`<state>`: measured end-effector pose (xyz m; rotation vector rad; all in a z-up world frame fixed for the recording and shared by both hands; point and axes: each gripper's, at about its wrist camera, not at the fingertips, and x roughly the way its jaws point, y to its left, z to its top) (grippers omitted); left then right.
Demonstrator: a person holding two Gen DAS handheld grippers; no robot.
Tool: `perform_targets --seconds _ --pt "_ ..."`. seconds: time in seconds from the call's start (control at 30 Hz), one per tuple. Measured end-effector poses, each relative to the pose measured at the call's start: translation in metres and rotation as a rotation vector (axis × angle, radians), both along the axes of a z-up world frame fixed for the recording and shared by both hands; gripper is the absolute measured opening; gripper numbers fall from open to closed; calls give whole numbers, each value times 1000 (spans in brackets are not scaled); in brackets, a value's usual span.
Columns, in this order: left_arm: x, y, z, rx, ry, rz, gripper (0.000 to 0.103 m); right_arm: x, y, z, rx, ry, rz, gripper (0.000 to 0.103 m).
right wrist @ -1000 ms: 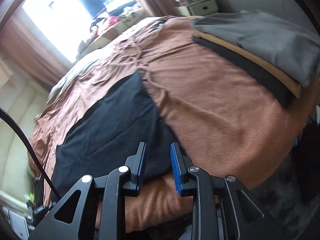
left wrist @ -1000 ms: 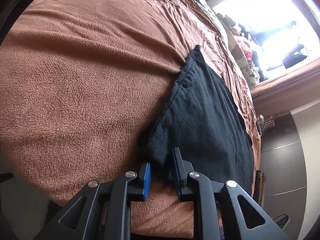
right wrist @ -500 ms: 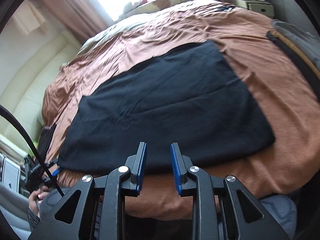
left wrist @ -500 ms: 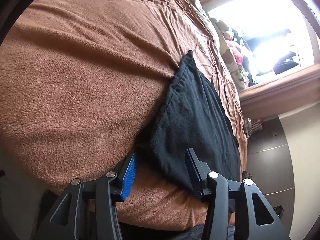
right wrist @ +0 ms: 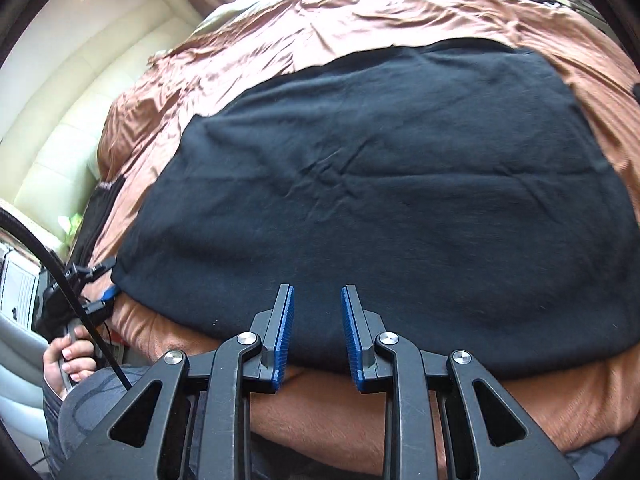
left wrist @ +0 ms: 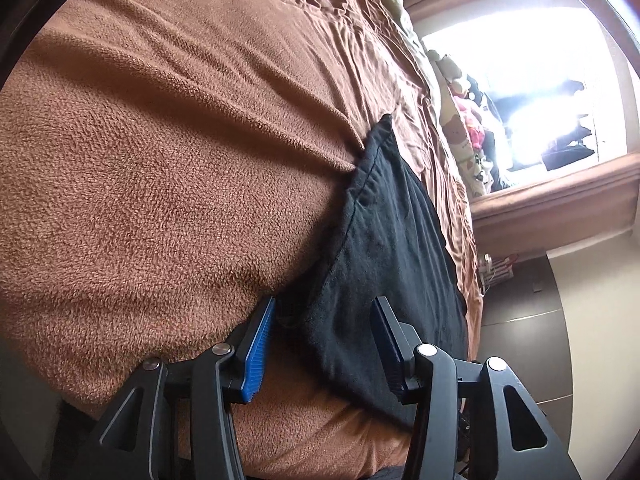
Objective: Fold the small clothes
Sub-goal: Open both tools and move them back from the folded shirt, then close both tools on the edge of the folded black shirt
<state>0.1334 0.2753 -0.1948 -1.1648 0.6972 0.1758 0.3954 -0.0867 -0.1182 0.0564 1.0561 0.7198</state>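
A black garment (left wrist: 392,248) lies spread flat on the brown fleece blanket (left wrist: 160,160). My left gripper (left wrist: 325,304) is open at its near left corner. The corner sits between the jaws, and the blue pads (left wrist: 260,344) stand clear of it. In the right wrist view the garment (right wrist: 380,180) fills the middle. My right gripper (right wrist: 318,290) hovers over the middle of its near edge, narrowly open with nothing pinched. The left gripper (right wrist: 100,292) shows small at the garment's left corner, held by a hand (right wrist: 68,356).
The brown blanket (right wrist: 560,400) hangs over the near edge of the bed. Stuffed toys and pillows (left wrist: 460,120) lie at the far end under a bright window. A dark cabinet (left wrist: 540,320) stands beside the bed. A black cable (right wrist: 52,256) runs past a grey-clad leg (right wrist: 92,400).
My left jaws have spread and let go of the garment's corner. My right gripper has swung from the garment's right side to the middle of its near edge.
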Motion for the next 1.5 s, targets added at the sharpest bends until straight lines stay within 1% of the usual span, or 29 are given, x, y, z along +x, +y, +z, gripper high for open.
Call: perform_targets --seconds 0.1,0.13,0.17,0.2,0.37,0.47,0.53,0.57,0.63,0.73,0.8,0.97,1.13,1.2,1.23,1.4,1.5 --pt "1 -4 2 16 -2 -14 48 10 10 -7 -21 11 24 22" --pt "0 -5 2 14 -5 -15 40 13 13 -9 -30 11 30 22" --pt "-1 -5 1 14 -3 -16 28 16 18 -12 -40 9 35 22" --pt "-1 -5 0 17 6 -16 24 19 23 -13 -55 2 42 21" --pt "-4 -8 1 30 8 1 20 34 50 -11 -98 -18 87 20" --pt "-3 -9 5 41 10 7 19 48 70 -12 -143 -22 104 20" --pt "-3 -10 6 43 16 11 19 59 82 -14 -172 -33 102 13" --pt "-1 -10 6 42 19 14 19 64 84 -14 -182 -33 95 12" --pt "-1 -10 6 40 24 19 19 76 92 -16 -193 -26 79 5" --pt "0 -12 6 42 33 24 19 96 107 -22 -194 -5 45 0" --pt "2 -12 6 41 36 28 19 109 120 -26 -190 9 24 0" --pt "5 -14 7 40 46 40 19 135 143 -26 -218 -10 -12 0" --pt "6 -13 3 12 68 69 20 158 167 -28 -228 -21 -33 0" --pt "7 -13 -1 -15 88 84 20 166 176 -31 -229 -21 -41 0" --pt "6 -12 -2 -26 85 93 20 169 180 -33 -226 -17 -47 0" --pt "3 -17 -1 -25 100 109 20 188 198 -37 -223 -23 -65 0" --pt "4 -16 -2 -24 107 116 20 198 209 -40 -236 -46 -74 0"
